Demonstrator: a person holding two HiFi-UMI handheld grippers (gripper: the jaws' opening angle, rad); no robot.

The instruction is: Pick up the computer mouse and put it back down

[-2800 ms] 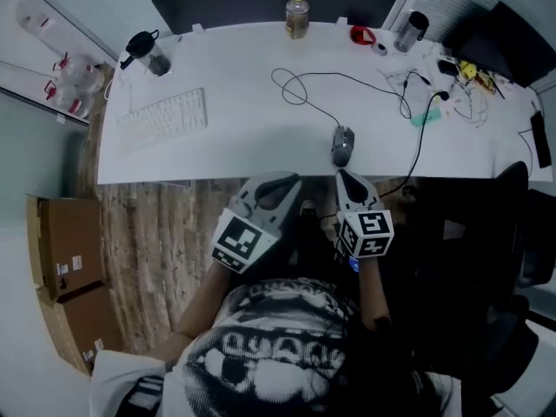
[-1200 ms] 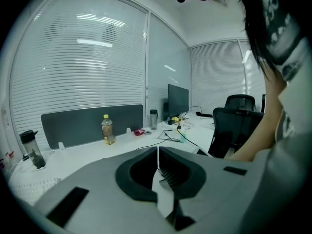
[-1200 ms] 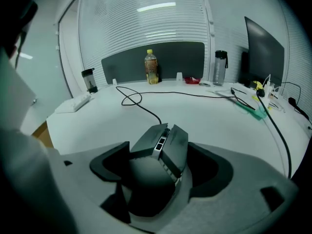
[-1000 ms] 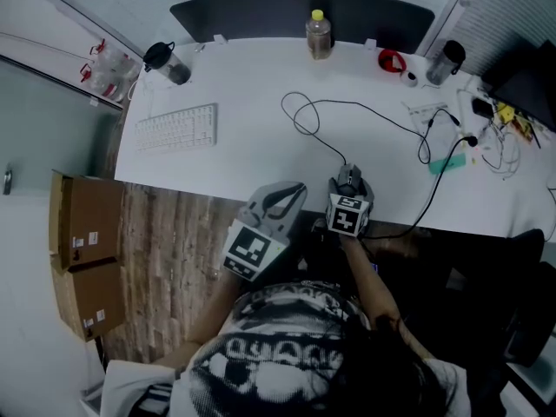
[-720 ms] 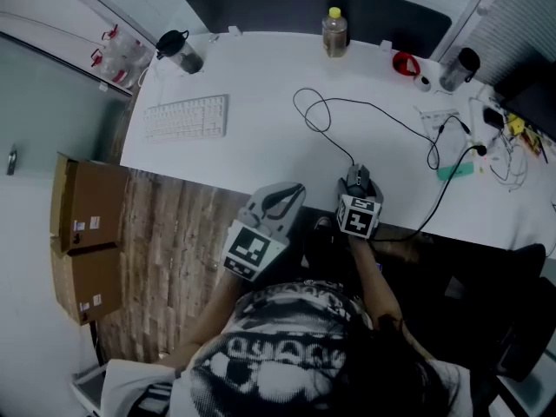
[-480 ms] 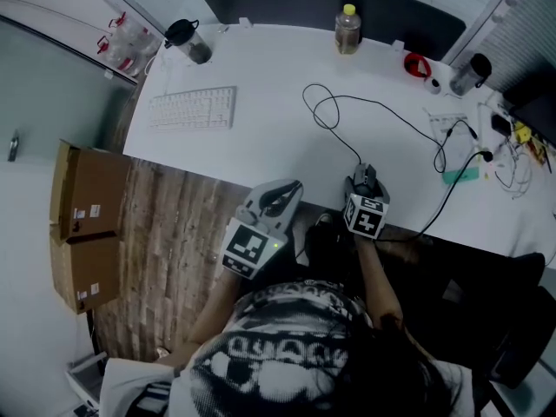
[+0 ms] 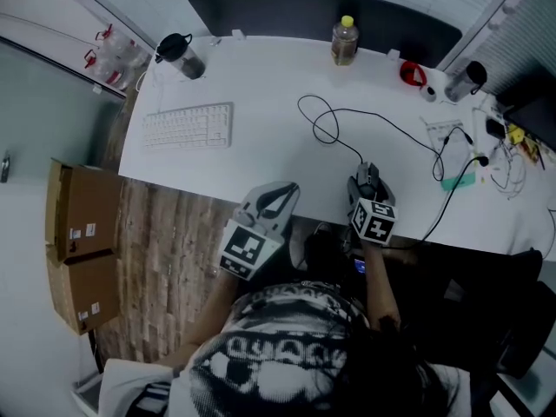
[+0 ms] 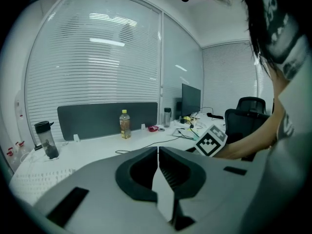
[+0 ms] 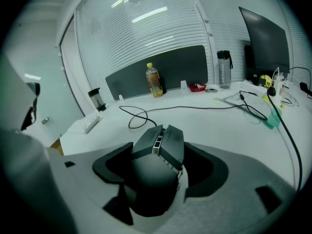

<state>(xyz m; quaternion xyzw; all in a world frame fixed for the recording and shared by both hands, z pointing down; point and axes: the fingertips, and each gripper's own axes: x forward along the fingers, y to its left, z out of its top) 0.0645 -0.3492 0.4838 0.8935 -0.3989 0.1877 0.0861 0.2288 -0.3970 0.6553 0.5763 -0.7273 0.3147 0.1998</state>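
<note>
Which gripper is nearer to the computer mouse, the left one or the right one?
Right. The right gripper grips the computer mouse between its jaws; the left gripper, shut and empty, hangs off the desk.

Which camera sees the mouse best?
The right gripper view: the mouse sits big and close between the right tongs. The head view shows only a small bit of it past the marker cube. The left gripper view doesn't show it.

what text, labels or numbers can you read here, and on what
Nothing reads clearly.
Label on the yellow-capped drink bottle: too small.
White stickers on the brown cardboard boxes: too small.
Print on the person's shirt: blurred.
Square markers on the left cube and right cube: patterns, no letters.
</note>
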